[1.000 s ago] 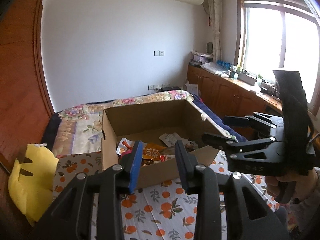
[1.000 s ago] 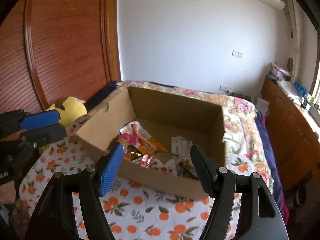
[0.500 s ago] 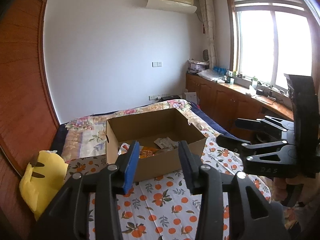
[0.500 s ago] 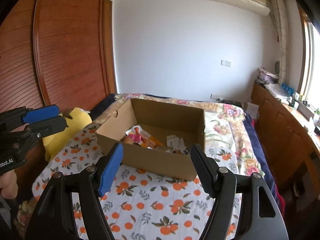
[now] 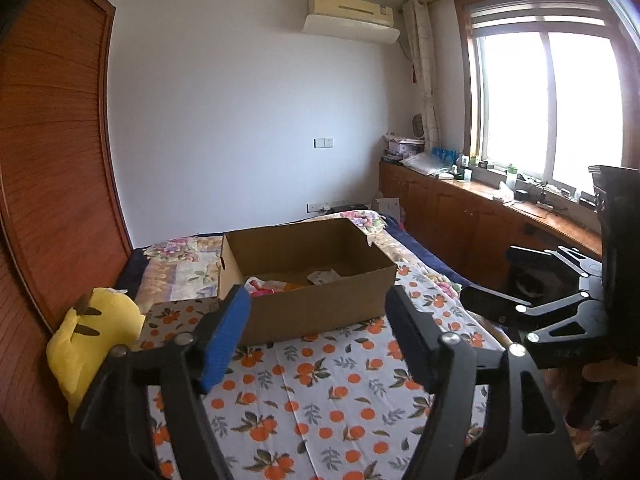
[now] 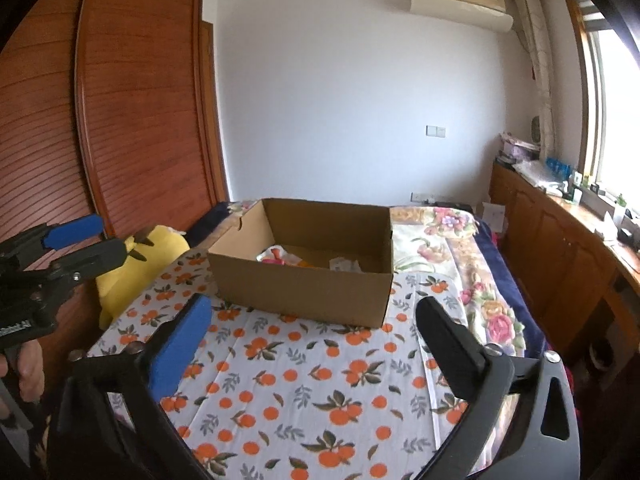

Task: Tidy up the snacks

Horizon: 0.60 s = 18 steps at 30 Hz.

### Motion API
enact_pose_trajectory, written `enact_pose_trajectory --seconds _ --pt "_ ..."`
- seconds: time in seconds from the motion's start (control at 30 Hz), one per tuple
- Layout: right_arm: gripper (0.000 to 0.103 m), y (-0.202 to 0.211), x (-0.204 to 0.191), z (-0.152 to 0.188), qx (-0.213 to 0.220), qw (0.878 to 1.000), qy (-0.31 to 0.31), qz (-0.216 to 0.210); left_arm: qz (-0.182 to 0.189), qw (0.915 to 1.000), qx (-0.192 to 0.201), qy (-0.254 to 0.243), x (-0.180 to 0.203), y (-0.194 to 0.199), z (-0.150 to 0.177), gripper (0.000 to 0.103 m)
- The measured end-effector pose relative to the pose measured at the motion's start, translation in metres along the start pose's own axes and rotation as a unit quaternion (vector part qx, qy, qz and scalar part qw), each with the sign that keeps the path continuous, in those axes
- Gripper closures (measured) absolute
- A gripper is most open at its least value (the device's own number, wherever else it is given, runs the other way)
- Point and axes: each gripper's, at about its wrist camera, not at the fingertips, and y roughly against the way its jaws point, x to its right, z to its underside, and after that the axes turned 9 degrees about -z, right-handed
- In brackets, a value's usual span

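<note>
bed: one bed (image 6: 320, 392), covered by a white sheet printed with oranges and green leaves; a floral quilt (image 6: 452, 240) lies at its far end.
room: white wall with one wall-mounted air conditioner (image 5: 350, 18); brown louvred wooden wardrobe doors (image 6: 120, 120) along the left; one bright window (image 5: 548, 100) on the right above a long wooden cabinet run (image 5: 460, 208) whose surface carries small bottles and clutter, too small to identify.
box: one open brown cardboard box (image 6: 304, 280), resting on the bed near its middle.
snacks: several colourful snack packets (image 6: 280, 256) lie inside the box on its floor; the exact count cannot be read, as the near wall hides part of them.
plush toy: one yellow plush toy (image 5: 88, 340) at the left edge of the bed, beside the wardrobe.
left hand-held gripper (image 5: 316, 320): one; jaws wide apart, nothing between them; held above the orange-print sheet, short of the box.
right hand-held gripper (image 6: 316, 328): one; jaws wide apart, nothing between them; also above the sheet, short of the box.
gripper count: two, each visible in the other's view.
</note>
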Motion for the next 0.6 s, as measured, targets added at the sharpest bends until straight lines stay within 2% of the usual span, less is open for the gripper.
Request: enact_pose_trajectory --seconds 0.13,0.17,0.23,0.6 --pt "0.0 0.012 -0.004 0.01 -0.002 1.0 -0.003 0.002 -0.017 0.9998 0.005 -0.005 0.005 0.018 0.011 0.02" --pt "0.0 0.015 -0.005 0.013 -0.003 1.0 -0.001 0.004 -0.028 0.9996 0.007 -0.006 0.007 0.023 0.015 0.01" --pt "0.0 0.021 -0.009 0.018 -0.001 1.0 0.002 0.008 -0.035 0.9993 0.012 -0.006 0.009 0.03 0.02 0.0" --pt "0.0 0.047 -0.025 0.045 0.014 0.999 -0.004 0.036 -0.068 0.9976 0.015 0.0 0.018 0.055 0.043 0.0"
